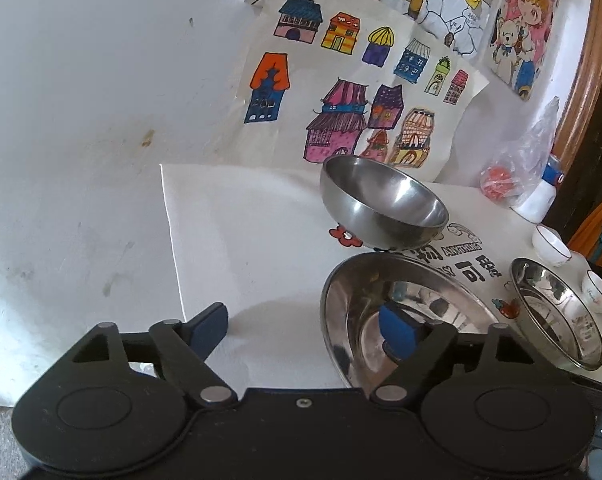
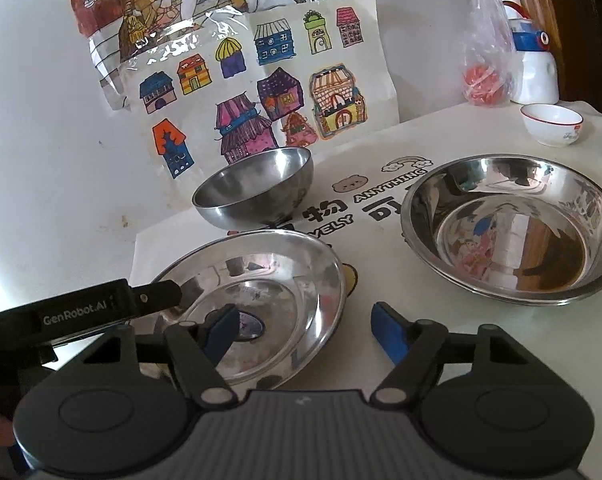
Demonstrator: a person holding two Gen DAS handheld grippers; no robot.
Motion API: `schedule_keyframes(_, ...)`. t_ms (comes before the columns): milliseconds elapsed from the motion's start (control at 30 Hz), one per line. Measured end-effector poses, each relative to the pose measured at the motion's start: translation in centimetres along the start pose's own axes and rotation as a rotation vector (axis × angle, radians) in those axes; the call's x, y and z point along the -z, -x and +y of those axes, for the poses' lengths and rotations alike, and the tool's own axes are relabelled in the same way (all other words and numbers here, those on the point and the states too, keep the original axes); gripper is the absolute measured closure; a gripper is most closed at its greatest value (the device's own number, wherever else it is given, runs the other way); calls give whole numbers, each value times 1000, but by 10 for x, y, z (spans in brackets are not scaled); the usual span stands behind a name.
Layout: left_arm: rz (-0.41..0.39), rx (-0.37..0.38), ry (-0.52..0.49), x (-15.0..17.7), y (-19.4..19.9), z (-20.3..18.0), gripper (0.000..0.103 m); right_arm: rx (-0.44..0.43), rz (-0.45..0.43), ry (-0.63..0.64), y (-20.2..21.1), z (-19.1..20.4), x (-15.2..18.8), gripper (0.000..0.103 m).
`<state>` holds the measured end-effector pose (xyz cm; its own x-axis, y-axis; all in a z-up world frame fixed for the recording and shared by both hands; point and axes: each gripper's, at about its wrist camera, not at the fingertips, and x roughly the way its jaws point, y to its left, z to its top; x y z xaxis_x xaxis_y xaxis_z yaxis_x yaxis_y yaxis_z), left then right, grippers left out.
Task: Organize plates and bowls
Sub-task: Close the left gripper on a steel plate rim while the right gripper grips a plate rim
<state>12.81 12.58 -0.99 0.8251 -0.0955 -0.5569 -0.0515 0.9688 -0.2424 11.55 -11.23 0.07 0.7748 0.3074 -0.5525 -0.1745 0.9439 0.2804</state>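
Plates and bowls are all steel here and laid out around one landmark, the near plate (image 2: 257,292), a shallow mirror-bright dish on the printed white cloth (image 2: 381,280). Behind it and just beside its far rim sits the rounded steel bowl (image 2: 257,190); whether the two rims touch cannot be told from either view. To the right of the near plate, clearly apart from it, lies the second plate (image 2: 513,232), and beyond that again stand small white cups (image 2: 553,124). The left gripper (image 1: 301,328) is spread wide, its right-hand finger over the plate's basin and the other over bare cloth, so it straddles the plate's left rim and holds nothing. The right gripper (image 2: 305,334) is likewise apart and empty, one finger over the plate, the other over cloth on the side of the second plate. Judged risks: both tools crowd the same plate, and the left one's body already shows close by in the right wrist view, so a collision between them seems possible. Polished, sloping rims give the pads little purchase; a shallow bite could let the plate slip or tip. Any shove toward the bowl may set it rolling on its curved base into the drawings (image 2: 261,88) propped behind.
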Motion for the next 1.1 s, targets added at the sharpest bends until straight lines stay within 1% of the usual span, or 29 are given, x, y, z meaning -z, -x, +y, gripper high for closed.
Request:
schedule_keyframes(33,1,2,-1,1,1,-1,25,-3,-1,0,0,0,0,26)
schedule_keyframes(200,4,11,-15,1,2,-6,39,-9,-6,-5,1,-1,1,39)
schedule_keyframes(233,4,12,-16,2,2,-7,41,-8,-7,-6,1,-1,1,41)
schedule_keyframes(300,8,16,-18,2,1,-8,53,-4,-9,-7,1,-1,2,48)
schedule_keyframes(333,10,18,-19,2,1,-9,57,-5,-8,-9,1,-2,1,49)
schedule_keyframes(400,14,20,-18,2,0,-10,62,-5,-7,-8,1,-2,2,58)
schedule_keyframes(467,19,23,-19,2,0,-11,67,-3,-7,-7,1,-2,2,62)
schedule_keyframes(533,20,26,-23,2,0,-12,79,3,-8,-2,1,-2,2,67)
schedule_keyframes(567,22,31,-25,2,0,-12,82,7,-11,3,2,-1,2,70)
schedule_keyframes(700,19,24,-41,3,1,-16,83,21,-16,11,3,-1,3,76)
schedule_keyframes(867,4,22,-51,2,6,-19,83,27,-26,24,6,0,5,76)
schedule_keyframes(1100,-31,34,-86,-2,15,-32,83,27,-76,24,20,-5,2,76)
